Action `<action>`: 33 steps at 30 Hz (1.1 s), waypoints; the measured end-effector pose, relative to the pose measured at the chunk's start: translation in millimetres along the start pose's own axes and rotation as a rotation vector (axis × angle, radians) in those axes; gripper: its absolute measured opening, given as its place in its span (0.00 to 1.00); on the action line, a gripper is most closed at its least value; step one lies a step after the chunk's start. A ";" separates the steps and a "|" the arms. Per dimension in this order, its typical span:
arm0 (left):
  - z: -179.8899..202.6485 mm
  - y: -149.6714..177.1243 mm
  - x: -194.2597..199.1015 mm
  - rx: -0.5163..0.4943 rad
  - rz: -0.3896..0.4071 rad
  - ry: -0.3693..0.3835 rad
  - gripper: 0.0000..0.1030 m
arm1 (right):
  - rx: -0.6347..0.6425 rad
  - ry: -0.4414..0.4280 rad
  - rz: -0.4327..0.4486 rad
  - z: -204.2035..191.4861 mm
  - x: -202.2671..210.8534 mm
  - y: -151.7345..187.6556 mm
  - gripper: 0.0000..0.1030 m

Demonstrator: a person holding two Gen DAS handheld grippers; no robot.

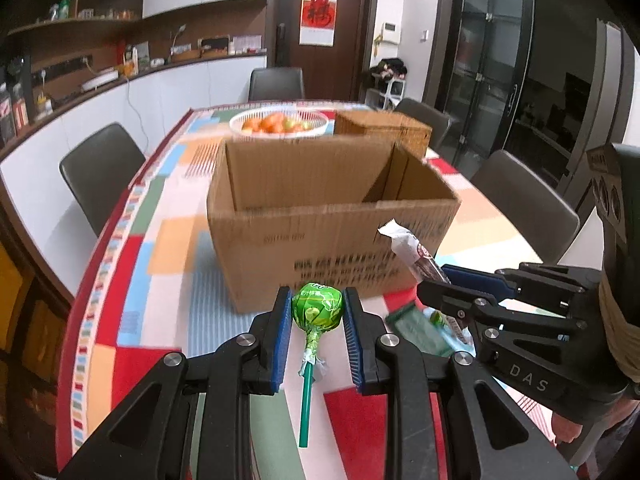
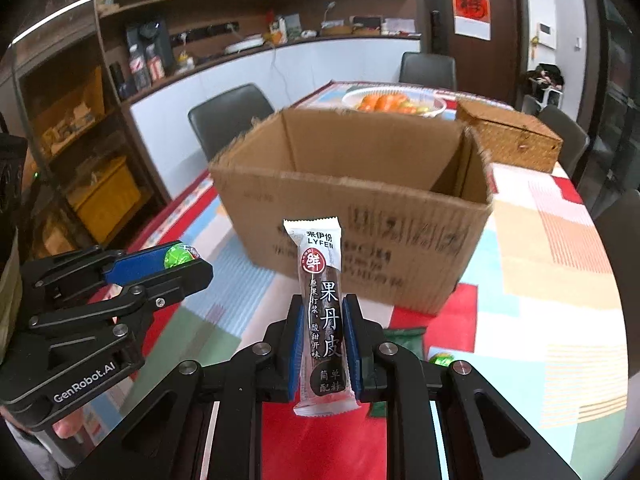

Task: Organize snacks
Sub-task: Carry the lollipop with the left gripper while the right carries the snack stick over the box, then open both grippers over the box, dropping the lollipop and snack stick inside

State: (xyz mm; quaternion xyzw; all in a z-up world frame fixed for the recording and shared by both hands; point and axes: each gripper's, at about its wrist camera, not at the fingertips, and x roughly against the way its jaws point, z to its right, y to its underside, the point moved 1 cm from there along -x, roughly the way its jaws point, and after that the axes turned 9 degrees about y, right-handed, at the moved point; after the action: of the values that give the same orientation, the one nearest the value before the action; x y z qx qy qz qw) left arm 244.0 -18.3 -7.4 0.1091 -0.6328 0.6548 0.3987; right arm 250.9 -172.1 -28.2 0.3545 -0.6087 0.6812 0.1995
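My left gripper (image 1: 317,295) is shut on a green-wrapped lollipop (image 1: 318,307), whose green stick hangs down between the blue pads. From the right wrist view the left gripper (image 2: 182,262) shows at the left with the lollipop's head (image 2: 176,257) in it. My right gripper (image 2: 323,302) is shut on a dark fruit-leather bar (image 2: 322,280) in a clear-and-white wrapper, held upright. In the left wrist view the right gripper (image 1: 438,280) holds that bar (image 1: 408,246) tilted. Both hover above the table, just in front of an open-topped cardboard box (image 1: 280,240) (image 2: 280,200).
Behind the box stand a white basket of orange fruit (image 1: 280,122) (image 2: 394,102) and a wicker box (image 1: 384,130) (image 2: 512,140). Green snack packets (image 1: 424,328) (image 2: 404,336) lie on the patchwork tablecloth (image 1: 172,248) under the grippers. Dark chairs ring the table.
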 end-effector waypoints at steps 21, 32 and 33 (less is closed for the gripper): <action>16.4 -81.2 1.5 -0.084 0.091 -0.008 0.25 | -0.060 0.046 0.165 27.4 35.9 -65.1 0.19; -5.3 -116.8 -37.9 -0.075 0.072 -0.007 0.25 | -0.038 0.070 0.125 40.3 3.8 -101.1 0.19; -7.7 -118.9 -41.8 -0.074 0.068 -0.009 0.25 | -0.035 0.071 0.118 41.0 -0.7 -104.1 0.19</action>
State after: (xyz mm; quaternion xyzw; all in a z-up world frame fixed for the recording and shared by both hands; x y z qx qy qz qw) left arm 352.9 -41.4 52.4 0.0758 -0.6616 0.6438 0.3770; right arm 334.5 -193.1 43.2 0.2901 -0.6328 0.6931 0.1868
